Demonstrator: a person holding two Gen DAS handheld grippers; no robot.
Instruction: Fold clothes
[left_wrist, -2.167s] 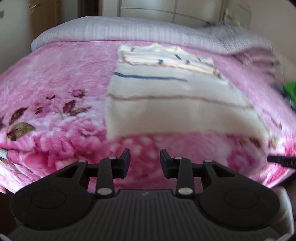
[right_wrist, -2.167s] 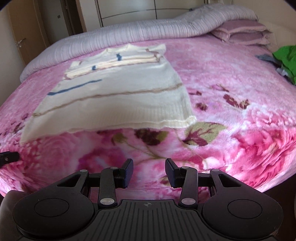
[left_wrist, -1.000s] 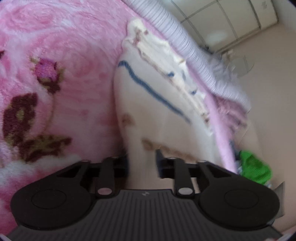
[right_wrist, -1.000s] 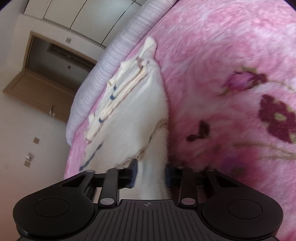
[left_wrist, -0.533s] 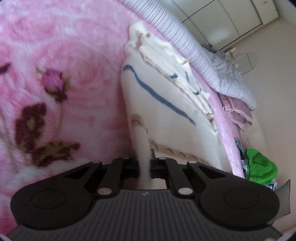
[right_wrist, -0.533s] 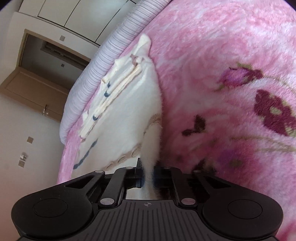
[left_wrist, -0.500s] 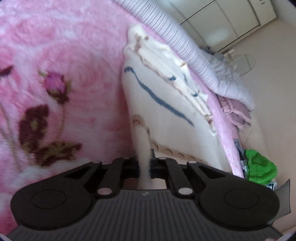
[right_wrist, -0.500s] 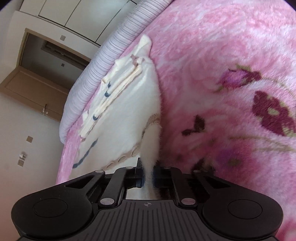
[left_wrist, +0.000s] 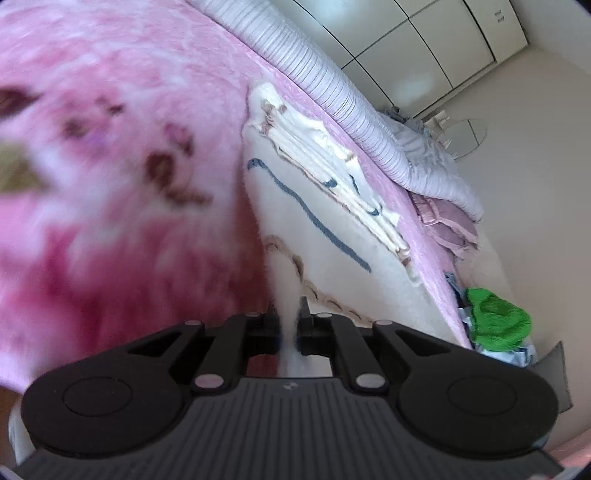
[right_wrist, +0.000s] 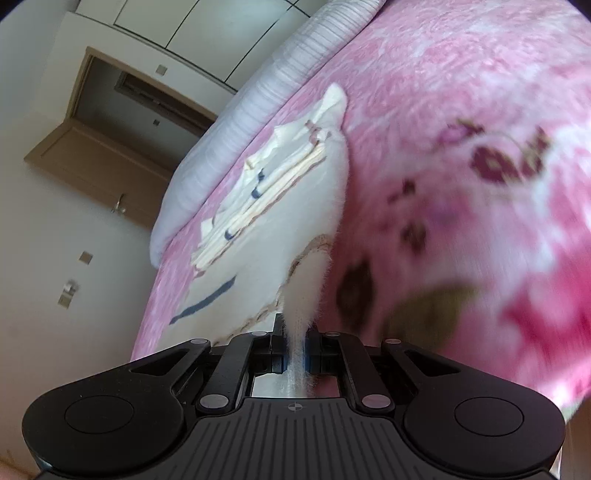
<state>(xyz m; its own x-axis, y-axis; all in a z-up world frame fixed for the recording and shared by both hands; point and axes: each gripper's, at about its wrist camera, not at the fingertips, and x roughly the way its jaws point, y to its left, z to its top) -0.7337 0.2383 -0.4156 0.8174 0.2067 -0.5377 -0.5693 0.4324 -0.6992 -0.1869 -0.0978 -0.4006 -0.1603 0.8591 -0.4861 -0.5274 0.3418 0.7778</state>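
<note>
The left gripper (left_wrist: 287, 325) is clamped on a corner of the cream sweater's (left_wrist: 314, 206) bottom edge, the fabric pinched thin between its two fingers. The right gripper (right_wrist: 295, 350) is likewise closed on the opposite bottom corner of the same sweater (right_wrist: 273, 229), with a tuft of knit drawn through the narrow gap. From both grips the sweater runs forward and lies spread on the pink floral blanket (left_wrist: 110, 147), its folded sleeves and blue stripe at the far end near the striped lavender quilt (left_wrist: 325, 85). The near blanket is blurred in both views. Beyond the sweater on the left view, purple pillows (left_wrist: 447, 225) and a green garment (left_wrist: 495, 321) lie at the bed's edge. The right view shows a wooden door (right_wrist: 99, 162) standing open behind the bed. Nothing lies between either gripper and the sweater.
</note>
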